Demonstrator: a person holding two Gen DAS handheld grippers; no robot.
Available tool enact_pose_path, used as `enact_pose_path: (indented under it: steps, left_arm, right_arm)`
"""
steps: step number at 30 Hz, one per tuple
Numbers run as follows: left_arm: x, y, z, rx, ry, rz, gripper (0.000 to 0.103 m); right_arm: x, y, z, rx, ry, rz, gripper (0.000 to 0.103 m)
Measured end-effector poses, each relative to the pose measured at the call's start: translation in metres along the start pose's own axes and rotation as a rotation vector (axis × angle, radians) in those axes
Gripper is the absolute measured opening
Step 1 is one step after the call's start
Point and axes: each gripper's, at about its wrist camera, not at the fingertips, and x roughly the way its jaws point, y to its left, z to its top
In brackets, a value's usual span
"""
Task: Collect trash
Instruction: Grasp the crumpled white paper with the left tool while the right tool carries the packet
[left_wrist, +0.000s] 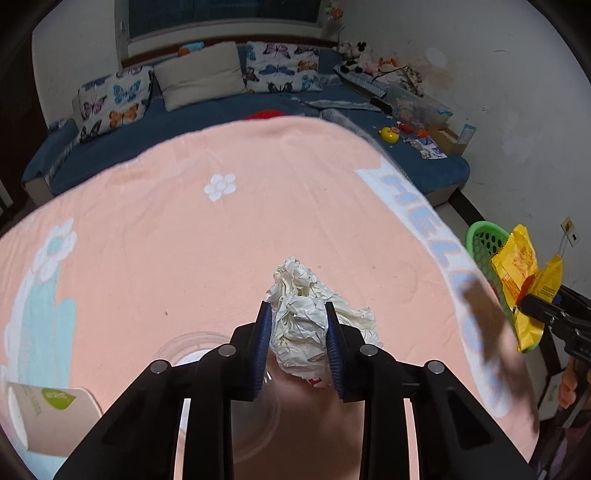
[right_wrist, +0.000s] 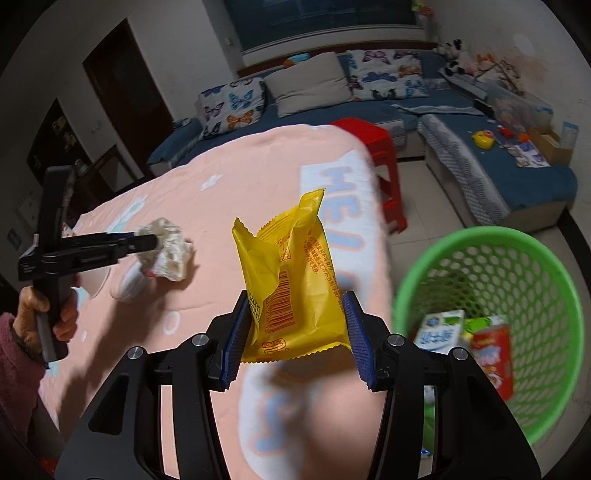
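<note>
My left gripper (left_wrist: 298, 314) is shut on a crumpled white paper wad (left_wrist: 306, 317) over the pink tablecloth (left_wrist: 184, 240). The wad also shows in the right wrist view (right_wrist: 168, 251), held by the left gripper (right_wrist: 147, 242). My right gripper (right_wrist: 295, 306) is shut on a yellow snack wrapper (right_wrist: 291, 280) above the table's right edge. The wrapper also shows in the left wrist view (left_wrist: 524, 284), next to the green mesh basket (left_wrist: 484, 240). The basket (right_wrist: 491, 266) stands on the floor to the right and holds several packets.
A clear plastic cup (left_wrist: 207, 347) lies under the left gripper. A paper cup (left_wrist: 48, 413) sits at the table's near left. A red stool (right_wrist: 373, 147) stands beyond the table. A blue sofa (right_wrist: 480, 122) with pillows and toys lines the far wall.
</note>
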Motion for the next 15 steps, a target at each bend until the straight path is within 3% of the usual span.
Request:
enact_pose_path:
  steps: [15]
  left_arm:
    - [-0.061,-0.069,0.008,0.074,-0.116,-0.116,0.026]
  right_arm:
    - [-0.052,-0.092,-0.017,0.133,-0.037,-0.205,0.05]
